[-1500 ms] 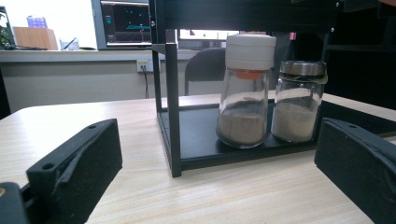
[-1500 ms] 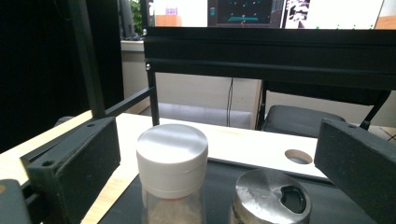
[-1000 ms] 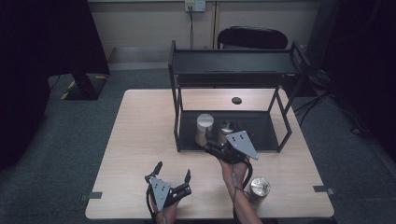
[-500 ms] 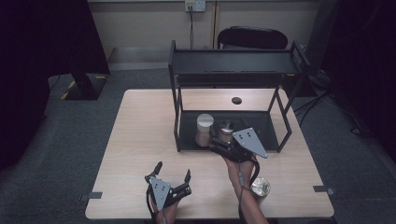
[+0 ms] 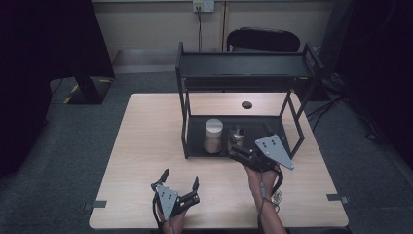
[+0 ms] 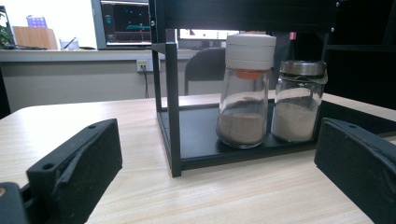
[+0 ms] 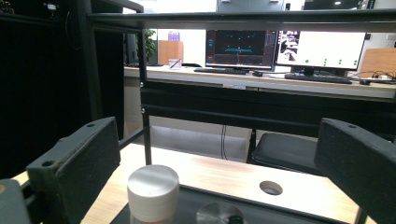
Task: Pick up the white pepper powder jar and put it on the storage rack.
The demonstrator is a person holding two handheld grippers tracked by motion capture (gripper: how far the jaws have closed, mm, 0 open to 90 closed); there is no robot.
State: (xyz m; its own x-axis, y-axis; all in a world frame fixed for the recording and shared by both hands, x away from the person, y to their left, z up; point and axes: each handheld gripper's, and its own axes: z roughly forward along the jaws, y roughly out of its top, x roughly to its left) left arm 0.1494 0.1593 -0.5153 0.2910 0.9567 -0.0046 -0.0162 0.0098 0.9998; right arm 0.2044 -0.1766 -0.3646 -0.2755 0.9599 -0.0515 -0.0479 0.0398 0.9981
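Black-jawed and spread wide, the right gripper (image 5: 238,152) hangs just above the small steel-capped glass shaker (image 5: 236,137) on the black metal rack's lower shelf (image 5: 272,127), seemingly releasing it; next, withdraw without tipping it.

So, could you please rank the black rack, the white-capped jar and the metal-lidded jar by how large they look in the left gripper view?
Largest to smallest:
1. black rack, running past the frame
2. white-capped jar
3. metal-lidded jar, slightly shorter; both jars stand side by side, so nearness hardly skews it
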